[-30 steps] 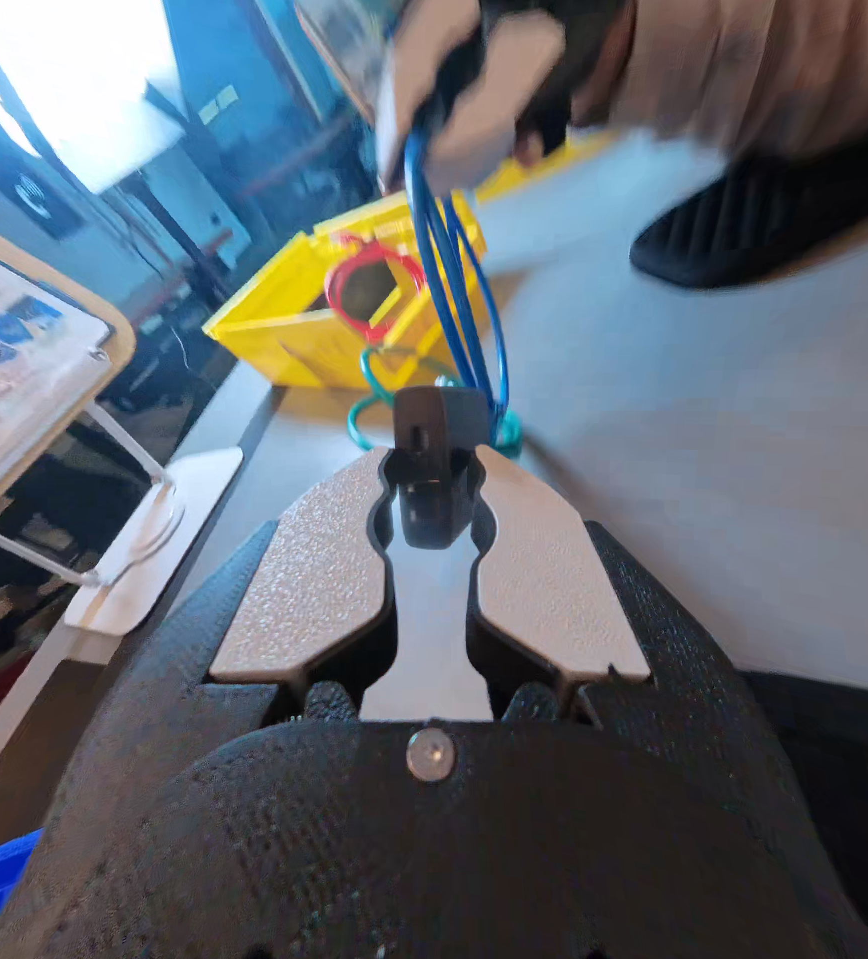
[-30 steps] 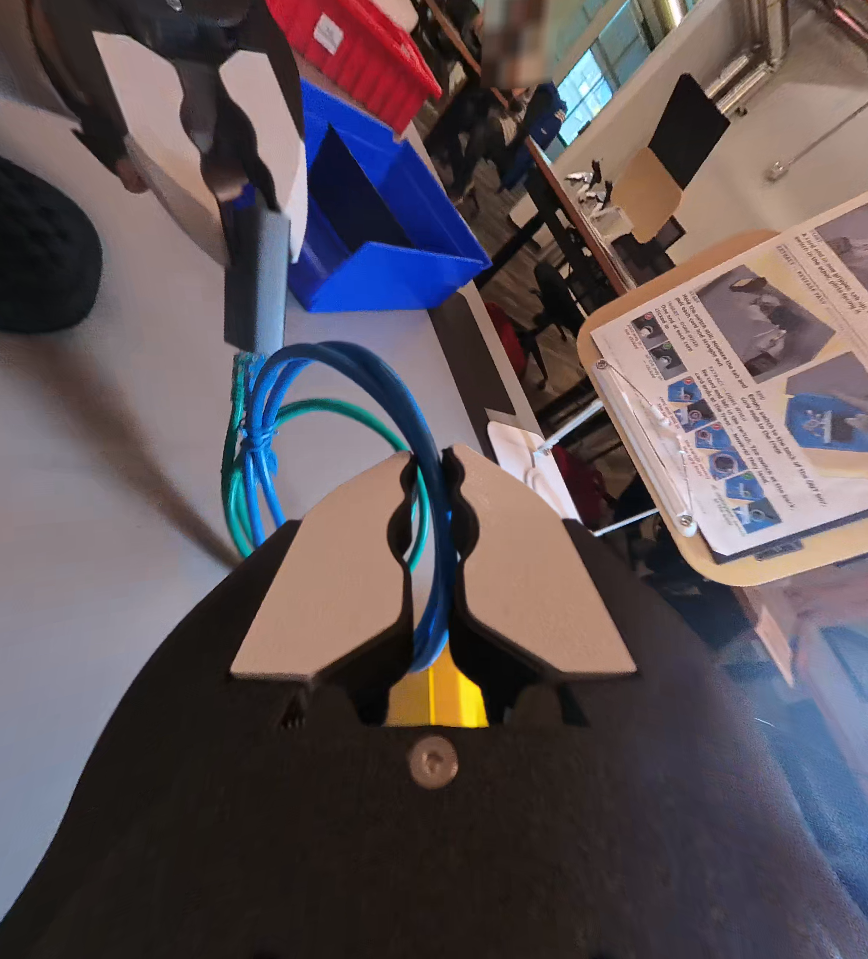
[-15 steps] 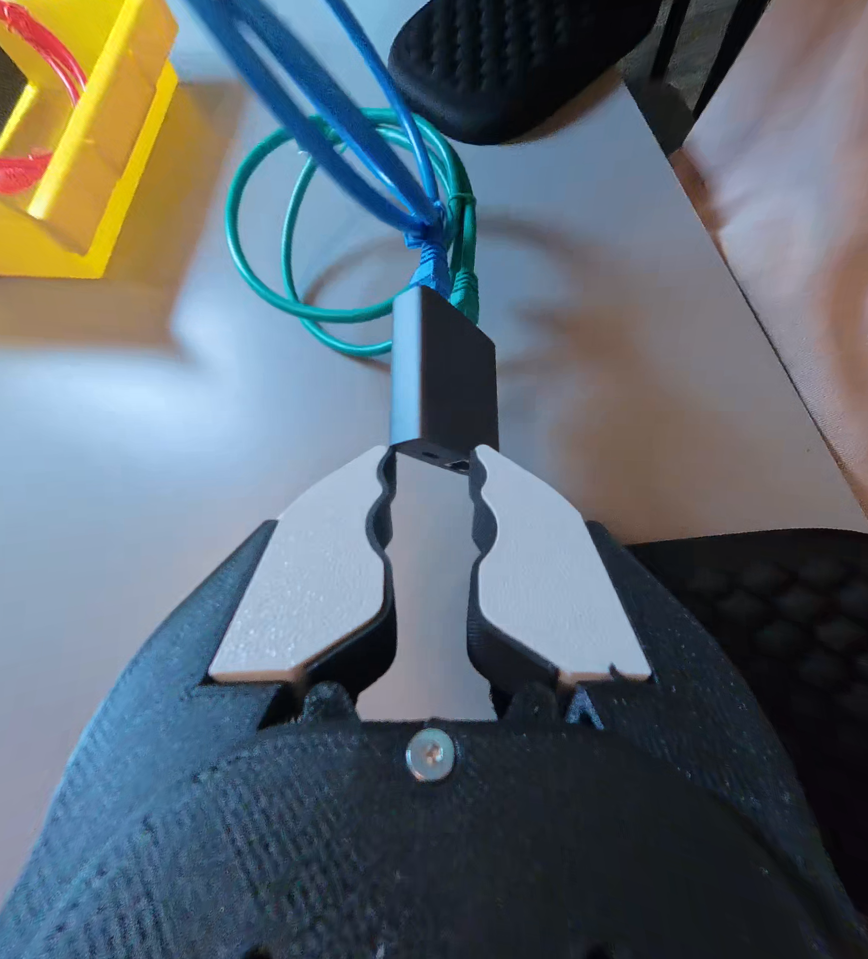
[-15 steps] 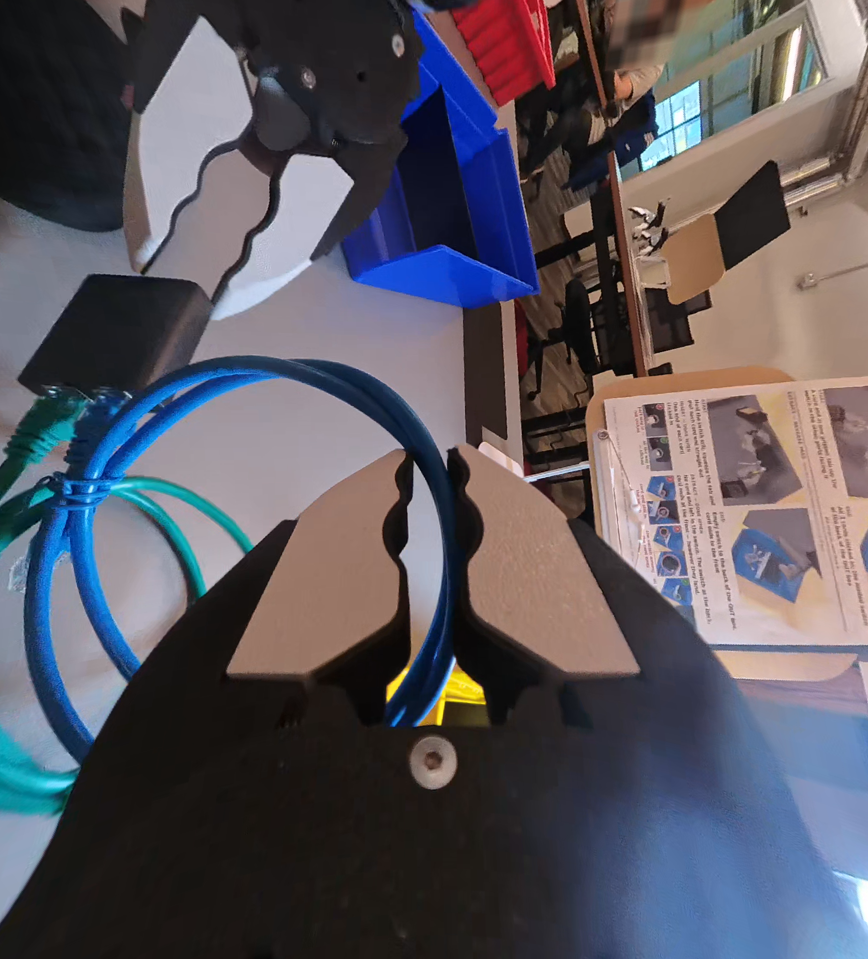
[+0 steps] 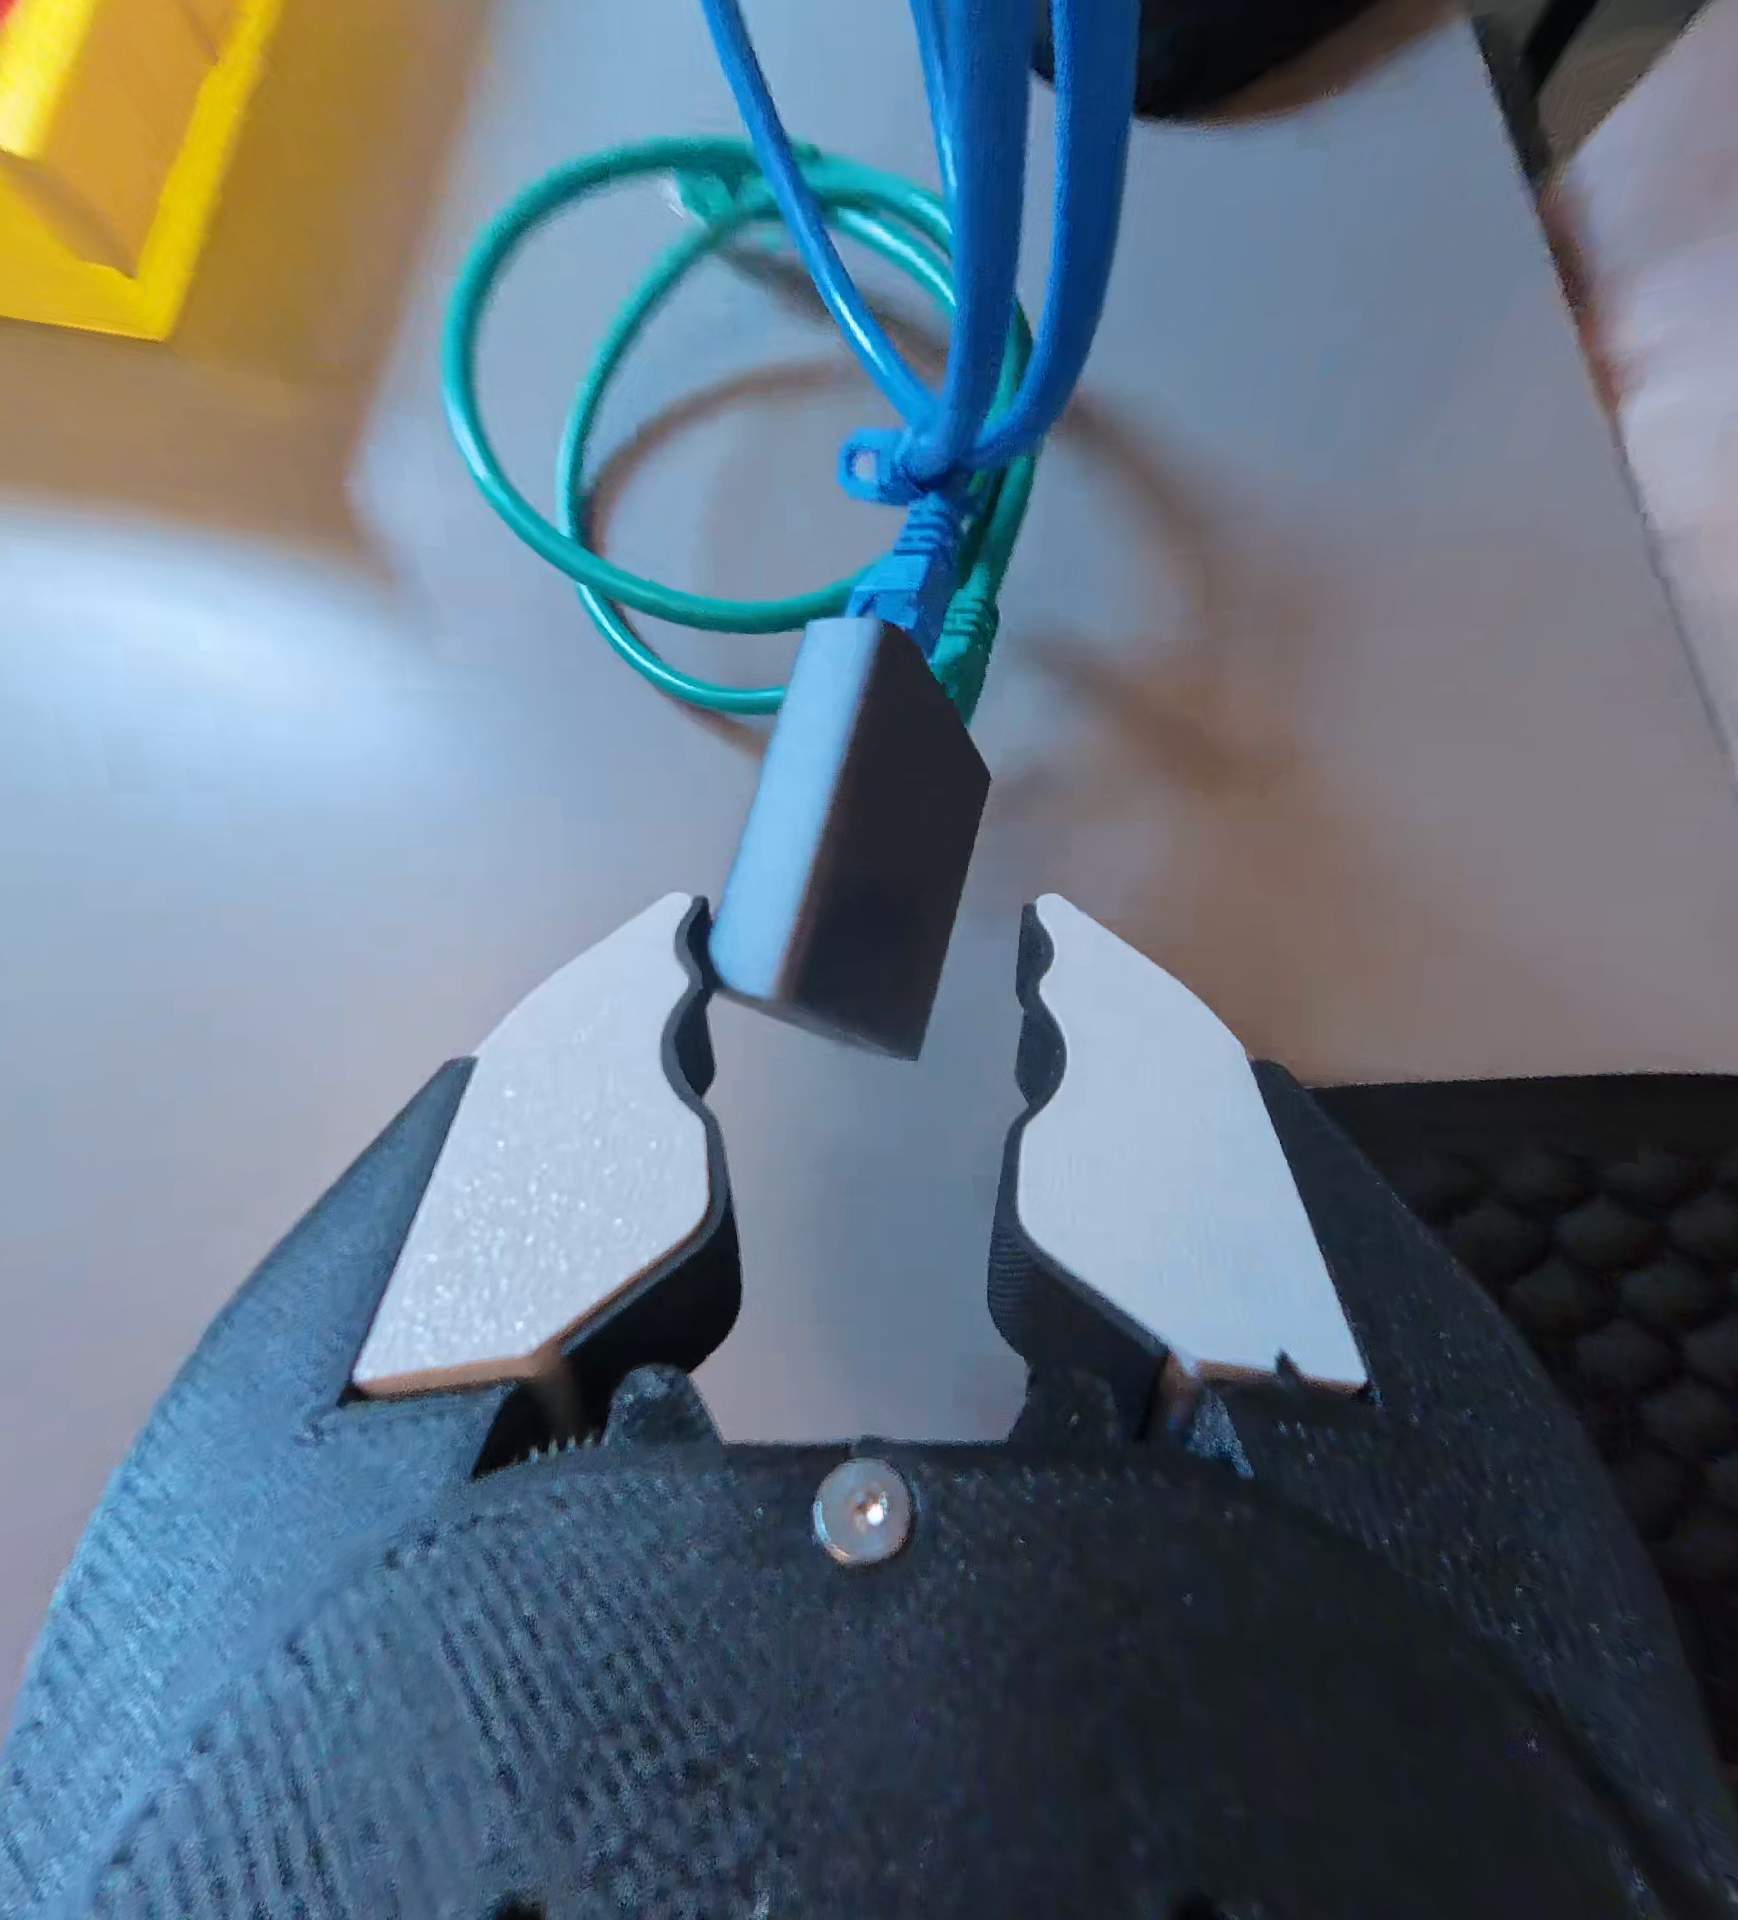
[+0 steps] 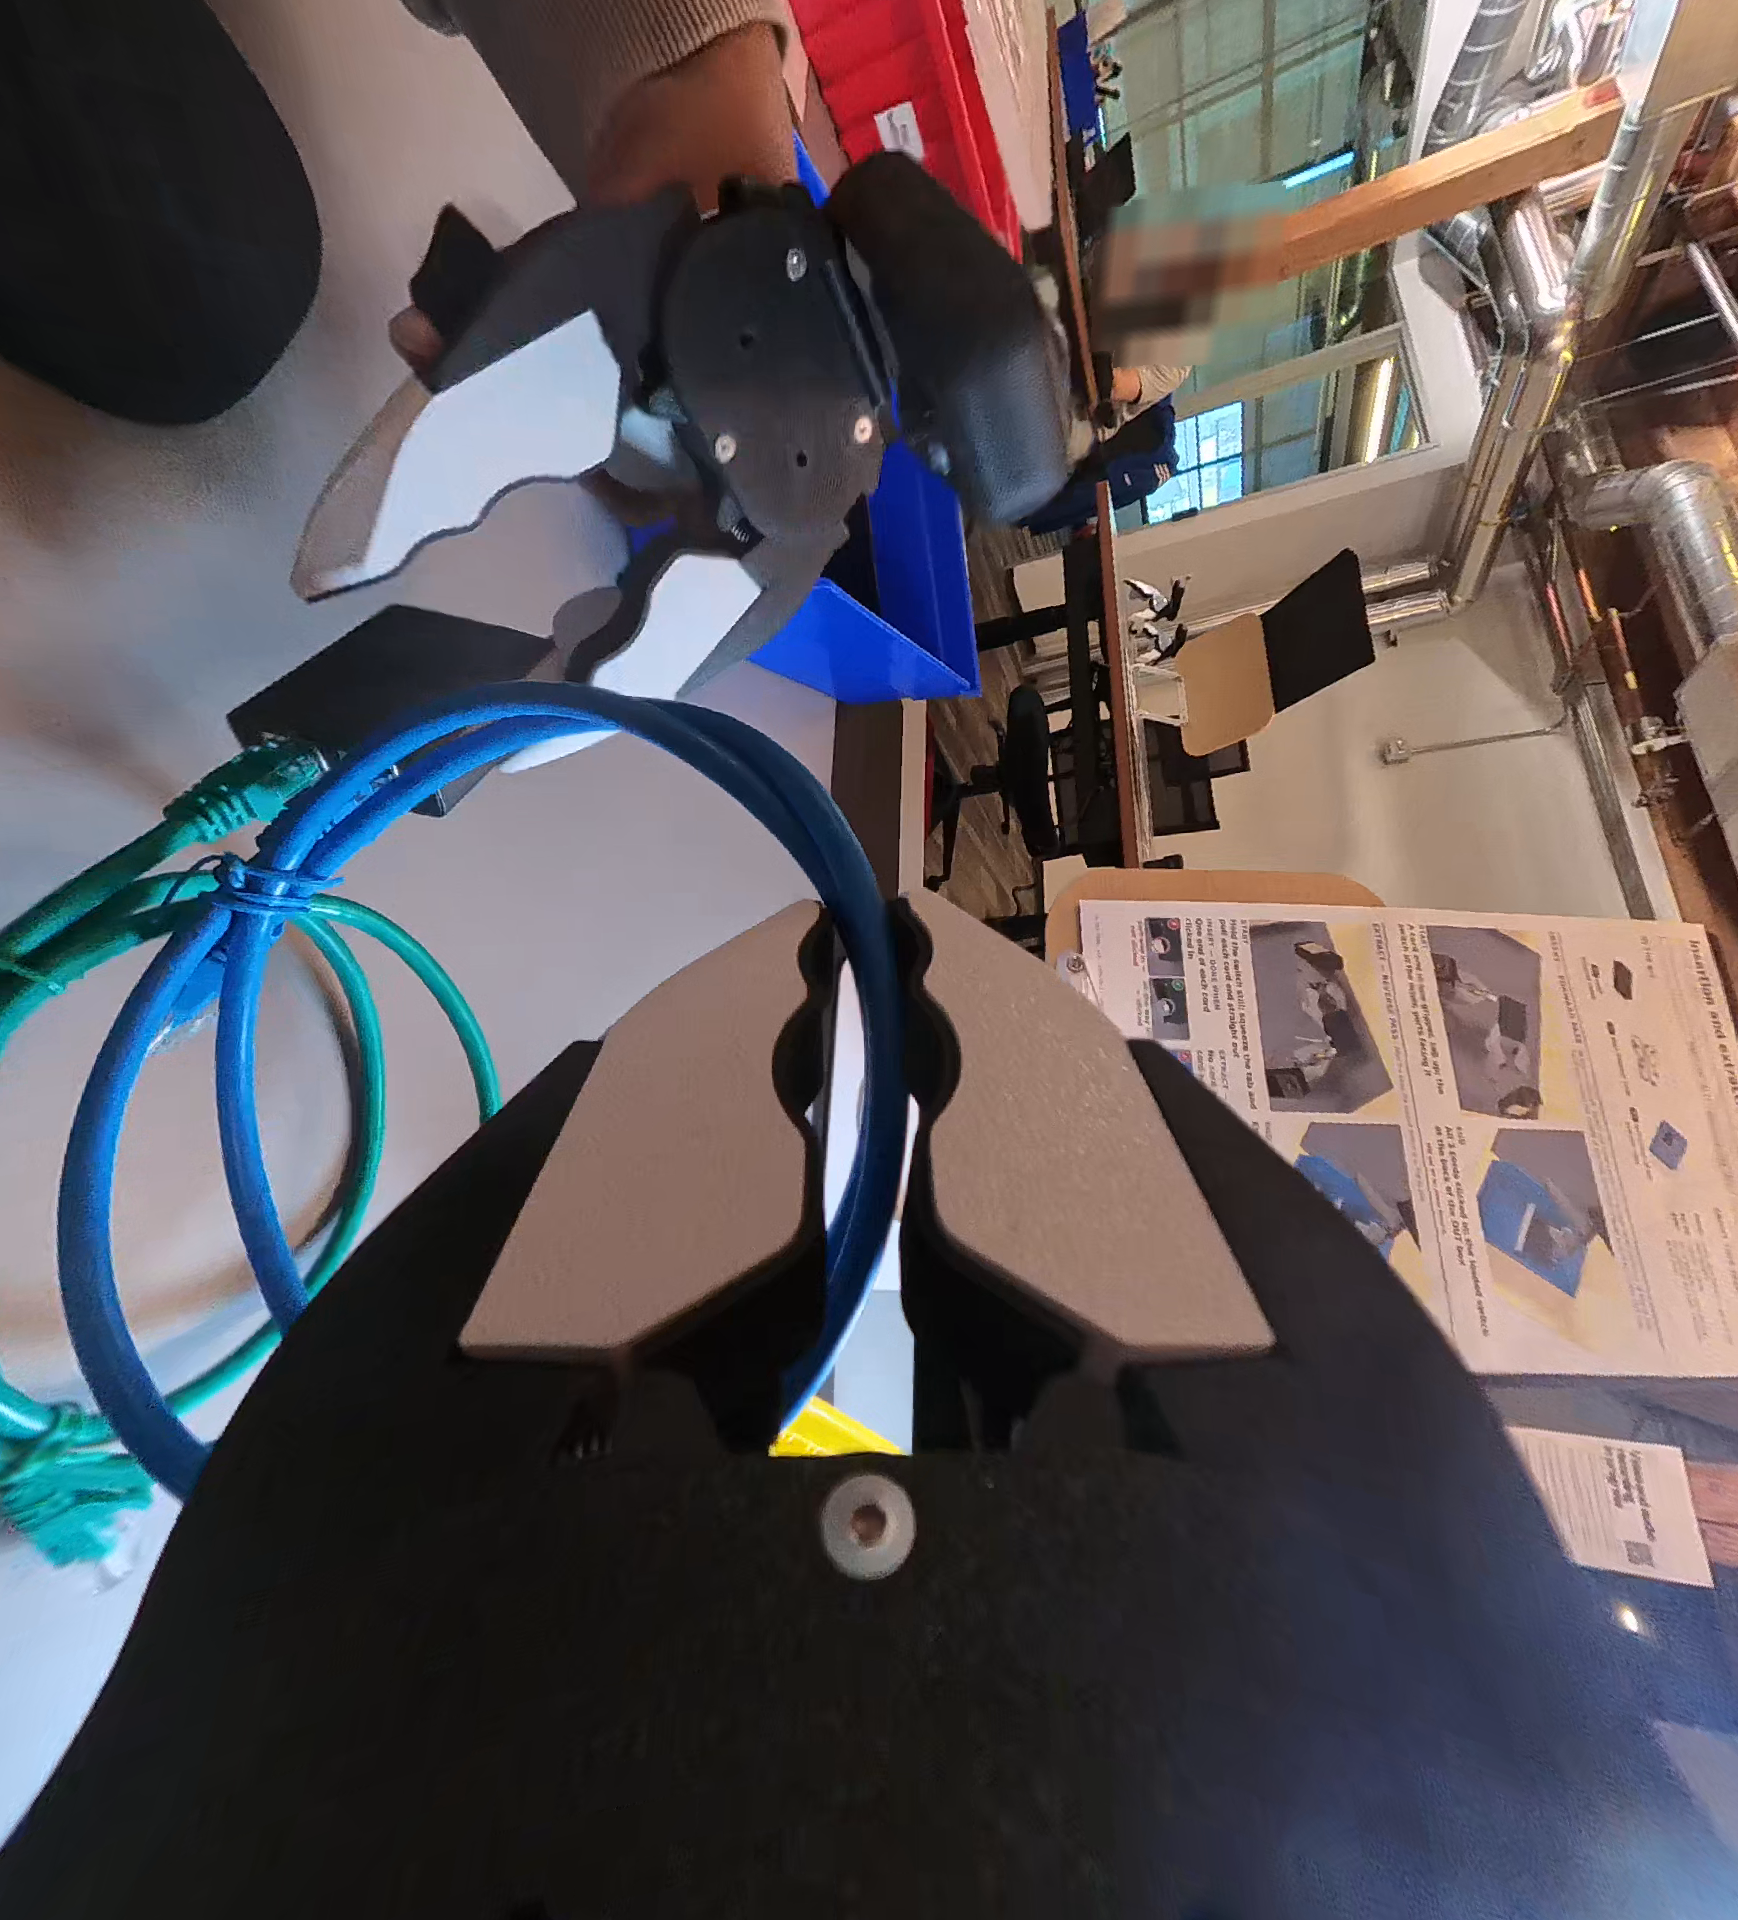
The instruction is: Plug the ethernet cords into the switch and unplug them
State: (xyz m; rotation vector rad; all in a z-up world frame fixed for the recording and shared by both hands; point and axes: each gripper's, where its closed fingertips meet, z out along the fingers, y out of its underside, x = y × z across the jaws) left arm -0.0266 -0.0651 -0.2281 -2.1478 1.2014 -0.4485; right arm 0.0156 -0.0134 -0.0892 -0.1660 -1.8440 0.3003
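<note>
Between the spread jaws of the left gripper [image 5: 860, 925] the small black box-shaped switch [image 5: 860, 831] now lies released, where it was clamped half a second ago, with the coiled blue ethernet cord [image 6: 491, 727] and coiled green ethernet cord [image 6: 221, 800] plugged in at its 12 o'clock end. The right gripper [image 6: 865, 925] stays clenched on the blue loop, so unplugging looks next.

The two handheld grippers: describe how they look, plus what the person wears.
Both match. The left gripper has a black, coarse-textured printed plastic body, a silver screw at its centre, and two flat pale grey fingers with wavy black inner edges. The right gripper has the same build and a silver screw. In the right wrist view, a tan sleeve cuff shows above the left gripper.
</note>
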